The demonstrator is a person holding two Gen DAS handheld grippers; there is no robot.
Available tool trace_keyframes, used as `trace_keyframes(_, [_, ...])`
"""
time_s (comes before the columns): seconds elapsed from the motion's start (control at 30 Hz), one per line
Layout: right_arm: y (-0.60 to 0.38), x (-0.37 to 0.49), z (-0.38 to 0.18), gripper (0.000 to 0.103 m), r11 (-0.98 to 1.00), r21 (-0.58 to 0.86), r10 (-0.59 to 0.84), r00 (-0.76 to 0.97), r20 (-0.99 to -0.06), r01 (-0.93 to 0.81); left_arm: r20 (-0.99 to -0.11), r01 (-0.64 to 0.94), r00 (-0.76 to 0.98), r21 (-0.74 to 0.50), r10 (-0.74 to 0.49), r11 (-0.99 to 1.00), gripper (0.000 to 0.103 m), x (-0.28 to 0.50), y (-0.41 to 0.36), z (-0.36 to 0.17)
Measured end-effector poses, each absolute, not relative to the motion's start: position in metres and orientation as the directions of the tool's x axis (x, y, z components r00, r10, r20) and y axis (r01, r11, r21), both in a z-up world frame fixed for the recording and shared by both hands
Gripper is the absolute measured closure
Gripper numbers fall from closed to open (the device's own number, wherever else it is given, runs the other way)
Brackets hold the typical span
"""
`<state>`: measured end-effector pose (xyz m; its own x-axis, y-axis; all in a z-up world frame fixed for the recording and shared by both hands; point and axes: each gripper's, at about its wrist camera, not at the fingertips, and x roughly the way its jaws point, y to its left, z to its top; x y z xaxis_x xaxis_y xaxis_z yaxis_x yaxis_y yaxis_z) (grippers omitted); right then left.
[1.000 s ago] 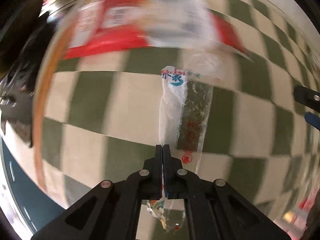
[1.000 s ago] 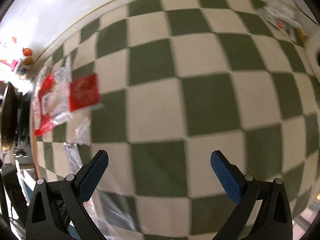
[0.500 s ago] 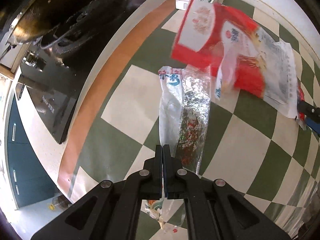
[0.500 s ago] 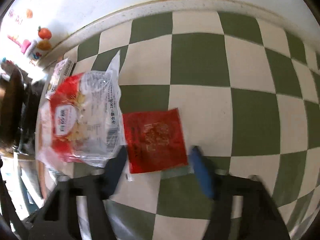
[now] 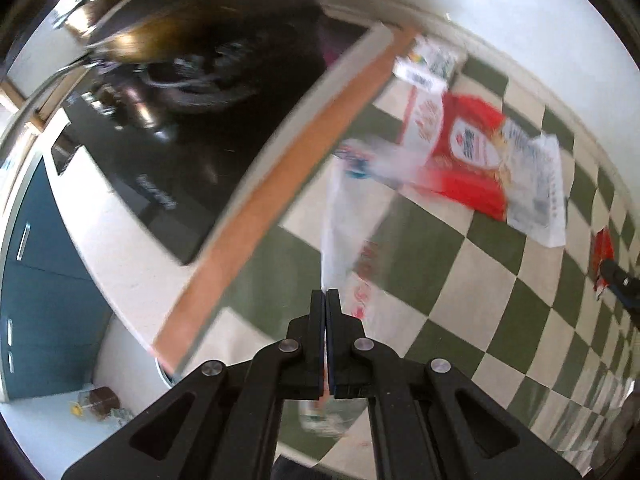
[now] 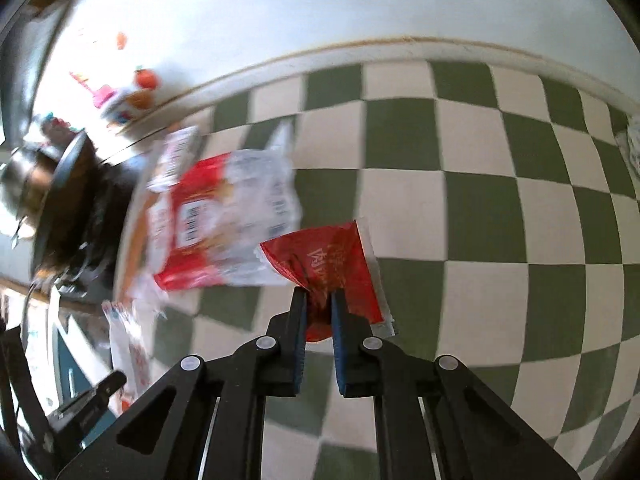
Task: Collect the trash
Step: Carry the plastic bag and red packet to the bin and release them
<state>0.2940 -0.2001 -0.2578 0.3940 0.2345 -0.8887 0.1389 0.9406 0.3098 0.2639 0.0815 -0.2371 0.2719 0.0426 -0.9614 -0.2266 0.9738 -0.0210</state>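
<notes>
Over the checked cloth [image 6: 472, 208] my right gripper [image 6: 319, 300] has just been closing, and its pads now pinch the near corner of a red sachet [image 6: 332, 256]; the sachet fans out away from me, its long axis running from the pinch toward the far wall, and its near end is hidden between my fingers. My left gripper [image 5: 325, 300] is clamped tight on a clear wrapper [image 5: 344, 216], a long strip that runs straight ahead from the tips toward the far wall, its printed end farthest from me; blur smears its print, and its tail hangs out of sight below the jaws. One big red-and-white bag [image 5: 488, 168] lies flat on the cloth beyond both, its long side slanting across the left view, with one small carton [image 5: 428, 66] just past it at the cloth's edge. Left of the cloth sits a black stove [image 5: 192, 128] with a pan [image 5: 168, 12], both streaked by motion. I count three pieces of trash: one sachet, one wrapper, one bag. Two small red fruits [image 6: 146, 78] by the wall are too blurred to name.
</notes>
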Motion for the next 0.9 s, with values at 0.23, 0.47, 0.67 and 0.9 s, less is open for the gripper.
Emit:
trace_keyframes(0.23, [-0.108, 0.271, -0.229, 0.092, 0.922, 0.381, 0.377, 0.362, -0.852, -0.064, -0.938, -0.365, 0.344, -0.088, 0.047, 0.927, 0.103, 0.202, 0.160, -0.211])
trace_keyframes(0.47, [0.033, 0.227, -0.244, 0.092, 0.843, 0.443, 0.513, 0.206, -0.833, -0.306, -0.936, -0.537, 0.337, -0.105, 0.099, 0.837, 0.103, 0.115, 0.249, -0.220])
trace_keyframes(0.67, [0.172, 0.159, -0.315, 0.092, 0.738, 0.469, 0.532, -0.008, -0.847, -0.485, -0.971, -0.727, 0.222, -0.108, 0.084, 0.678, 0.103, 0.012, 0.348, -0.299])
trace_keyframes(0.9, [0.294, 0.077, -0.497, 0.092, 0.681, 0.467, 0.412, -0.232, -0.881, -0.564, -0.987, -0.870, 0.102, -0.148, -0.123, 0.470, 0.103, -0.088, 0.438, -0.507])
